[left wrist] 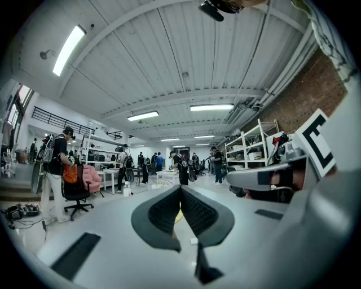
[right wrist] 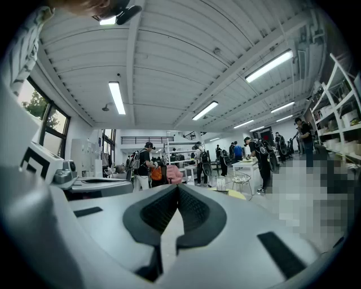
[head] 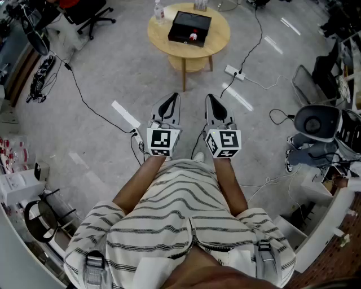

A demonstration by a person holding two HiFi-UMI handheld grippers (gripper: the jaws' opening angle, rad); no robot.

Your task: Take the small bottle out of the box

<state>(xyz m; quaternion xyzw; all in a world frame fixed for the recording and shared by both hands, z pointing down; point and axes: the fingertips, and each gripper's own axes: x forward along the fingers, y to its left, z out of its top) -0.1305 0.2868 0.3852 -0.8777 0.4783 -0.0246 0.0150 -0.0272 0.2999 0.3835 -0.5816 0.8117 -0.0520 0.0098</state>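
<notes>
In the head view a black box (head: 189,28) lies open on a round wooden table (head: 217,39) some way ahead. A small red-and-white bottle (head: 193,36) lies inside the box. Both grippers are held level at waist height, side by side, well short of the table. The left gripper (head: 174,96) is shut with nothing between its pads. The right gripper (head: 209,97) is also shut and empty. In the left gripper view the left gripper (left wrist: 180,189) has its jaws meeting at the tip. The right gripper (right wrist: 177,189) looks the same in its own view, with the table (right wrist: 232,193) far off.
A clear plastic bottle (head: 159,10) stands on the table's far left. A power strip (head: 234,73) and cables lie on the floor to the table's right. An office chair (head: 84,14) stands at the back left, and a round grey device (head: 317,121) at the right. People stand far off.
</notes>
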